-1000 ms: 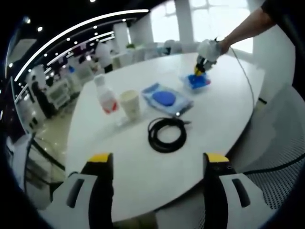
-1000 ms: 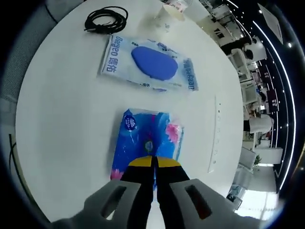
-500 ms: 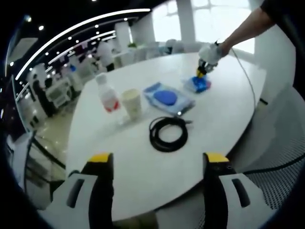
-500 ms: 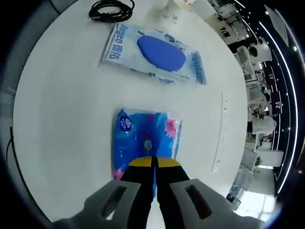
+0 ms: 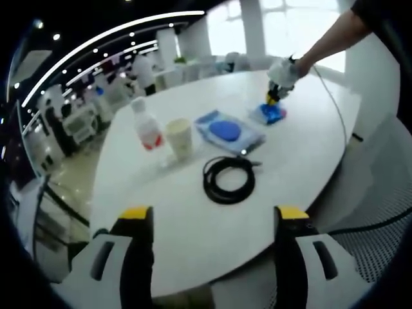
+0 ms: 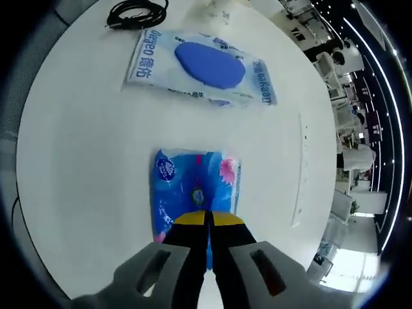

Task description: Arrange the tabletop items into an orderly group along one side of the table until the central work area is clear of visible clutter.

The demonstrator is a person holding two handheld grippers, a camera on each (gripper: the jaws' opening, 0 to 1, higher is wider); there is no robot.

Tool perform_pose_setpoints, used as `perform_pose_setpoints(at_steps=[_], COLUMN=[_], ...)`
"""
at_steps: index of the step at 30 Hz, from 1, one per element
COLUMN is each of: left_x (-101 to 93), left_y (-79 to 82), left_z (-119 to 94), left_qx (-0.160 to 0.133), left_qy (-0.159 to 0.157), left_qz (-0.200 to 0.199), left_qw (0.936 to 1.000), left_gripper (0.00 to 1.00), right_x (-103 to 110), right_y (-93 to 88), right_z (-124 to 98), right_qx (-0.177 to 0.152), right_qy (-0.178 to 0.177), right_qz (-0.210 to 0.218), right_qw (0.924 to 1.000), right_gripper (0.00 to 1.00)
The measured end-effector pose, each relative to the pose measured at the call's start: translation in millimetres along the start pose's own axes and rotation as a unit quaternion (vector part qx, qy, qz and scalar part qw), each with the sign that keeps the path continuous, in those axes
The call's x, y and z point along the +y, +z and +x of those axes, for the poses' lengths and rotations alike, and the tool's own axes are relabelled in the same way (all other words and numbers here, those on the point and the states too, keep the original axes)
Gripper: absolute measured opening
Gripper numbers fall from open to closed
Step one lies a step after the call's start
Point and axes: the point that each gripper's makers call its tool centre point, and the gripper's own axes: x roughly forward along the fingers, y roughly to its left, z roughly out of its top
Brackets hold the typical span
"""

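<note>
My right gripper [image 6: 207,219] is shut on the near edge of a blue tissue pack [image 6: 193,190] on the white round table [image 6: 84,161]. Beyond it lies a pale wet-wipes pack [image 6: 203,67] with a blue oval lid, and a coiled black cable [image 6: 132,13] at the far edge. In the left gripper view my left gripper [image 5: 209,219] hangs open above the table's near edge. There the black cable [image 5: 228,180], the wipes pack [image 5: 228,132], a paper cup [image 5: 180,138], a clear bottle [image 5: 147,125] with a red label, and the tissue pack [image 5: 270,114] under the right gripper [image 5: 273,96] sit spread across the table.
A person's arm [image 5: 328,38] reaches in from the upper right to hold the right gripper. A mesh chair [image 5: 380,212] stands at the table's right edge. A thin seam with small dots [image 6: 299,174] runs across the tabletop right of the tissue pack. Office furniture lies beyond the table.
The right gripper stays shut on the tissue pack; its view has shifted slightly, with the wipes pack a little more to the left. The left gripper's view is almost unchanged.
</note>
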Motion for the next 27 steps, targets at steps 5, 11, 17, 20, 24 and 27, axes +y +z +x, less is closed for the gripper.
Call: perform_pose_setpoints(at_steps=[5,11,17,20,24,27], left_x=[-0.4,-1.6,-2.3,-3.2,-3.8,-3.9], left_y=[-0.1,-0.6,0.3,1.0,1.7,2.1], left_z=[-1.5,-2.5,-2.7,-2.7,-2.7,-2.8], left_qx=[0.001,0.003,0.002,0.001,-0.001,-0.002], left_qy=[0.001,-0.001,-0.002,-0.003,-0.005,-0.005], left_qz=[0.000,0.002,0.002,0.003,0.003,0.003], left_qw=[1.0000,1.0000,1.0000,1.0000,1.0000,1.0000], left_gripper=[0.73,0.73,0.73,0.73,0.73,0.73], right_x=[-0.1,0.1,-5.8,-8.3,-9.8,-9.1], right_y=[-0.2,-1.4,0.7,0.6,0.5,1.9], right_z=[-1.5,-2.4,-6.1,-9.3,-13.9,-17.9], right_qx=[0.000,-0.001,-0.014,-0.021,-0.026,-0.032], right_qy=[-0.007,-0.013,-0.031,-0.037,-0.044,-0.050], right_qz=[0.015,0.041,0.062,0.111,0.134,0.148], right_qw=[0.9999,0.9991,0.9975,0.9929,0.9897,0.9872], right_gripper=[0.00,0.00,0.04,0.10,0.15,0.21])
